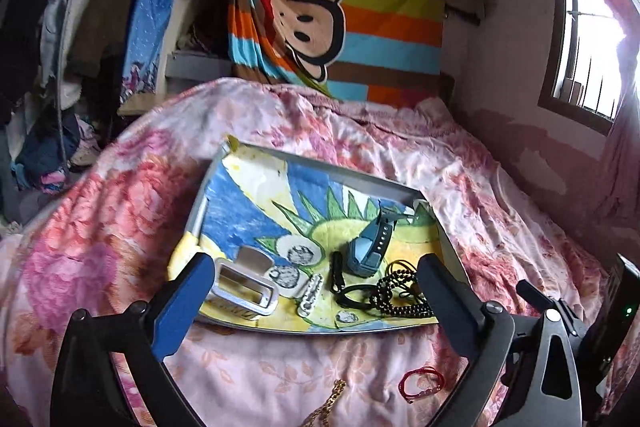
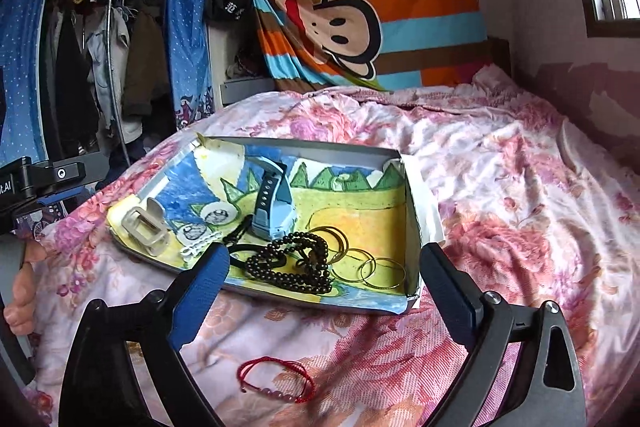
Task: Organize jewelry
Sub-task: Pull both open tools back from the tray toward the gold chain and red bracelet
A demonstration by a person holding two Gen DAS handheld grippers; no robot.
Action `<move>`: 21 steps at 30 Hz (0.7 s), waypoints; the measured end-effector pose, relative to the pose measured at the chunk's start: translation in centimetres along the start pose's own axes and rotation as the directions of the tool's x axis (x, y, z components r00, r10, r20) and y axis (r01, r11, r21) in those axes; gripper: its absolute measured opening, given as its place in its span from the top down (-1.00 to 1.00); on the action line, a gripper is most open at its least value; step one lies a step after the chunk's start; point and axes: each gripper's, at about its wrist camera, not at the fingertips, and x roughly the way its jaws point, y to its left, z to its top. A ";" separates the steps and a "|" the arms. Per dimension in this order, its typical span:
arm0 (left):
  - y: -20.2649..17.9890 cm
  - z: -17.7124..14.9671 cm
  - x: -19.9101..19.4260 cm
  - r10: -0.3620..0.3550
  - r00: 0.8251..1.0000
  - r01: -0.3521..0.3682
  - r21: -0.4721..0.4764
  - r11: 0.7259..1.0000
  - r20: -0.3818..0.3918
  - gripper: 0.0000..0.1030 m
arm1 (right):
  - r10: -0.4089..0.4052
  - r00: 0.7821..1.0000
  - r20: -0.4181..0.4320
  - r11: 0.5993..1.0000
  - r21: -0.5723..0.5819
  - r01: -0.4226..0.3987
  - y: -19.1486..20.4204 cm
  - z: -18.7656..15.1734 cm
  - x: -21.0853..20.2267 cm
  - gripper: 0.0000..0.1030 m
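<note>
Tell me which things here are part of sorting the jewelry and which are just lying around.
Part of the job:
tray
black bead necklace
gold bangles
blue watch
red string bracelet on the bedspread
gold chain on the bedspread

Just lying about:
striped monkey blanket
hanging clothes
window

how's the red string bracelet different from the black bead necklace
The thin red string bracelet lies outside on the pink floral bedspread; the black bead necklace lies inside the painted shallow tray. The bracelet is a slim cord with a few beads; the necklace is beads all along, heaped in coils. Neither is held.
</note>
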 end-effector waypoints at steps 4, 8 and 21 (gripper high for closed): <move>0.0 -0.3 -1.6 0.017 1.000 -0.018 0.021 1.000 0.021 -0.99 | -0.003 1.000 0.012 1.000 0.003 0.003 0.3 0.1 -1.5 -0.83; 0.3 -1.0 -3.0 0.028 1.000 -0.029 0.047 0.998 0.012 -0.99 | -0.006 1.000 0.023 1.000 -0.006 0.006 0.8 0.3 -2.9 -0.84; 2.3 -3.0 -7.6 0.060 0.998 -0.059 0.050 0.997 -0.003 -0.99 | -0.006 0.999 0.037 1.000 -0.018 0.007 2.4 0.0 -7.3 -0.93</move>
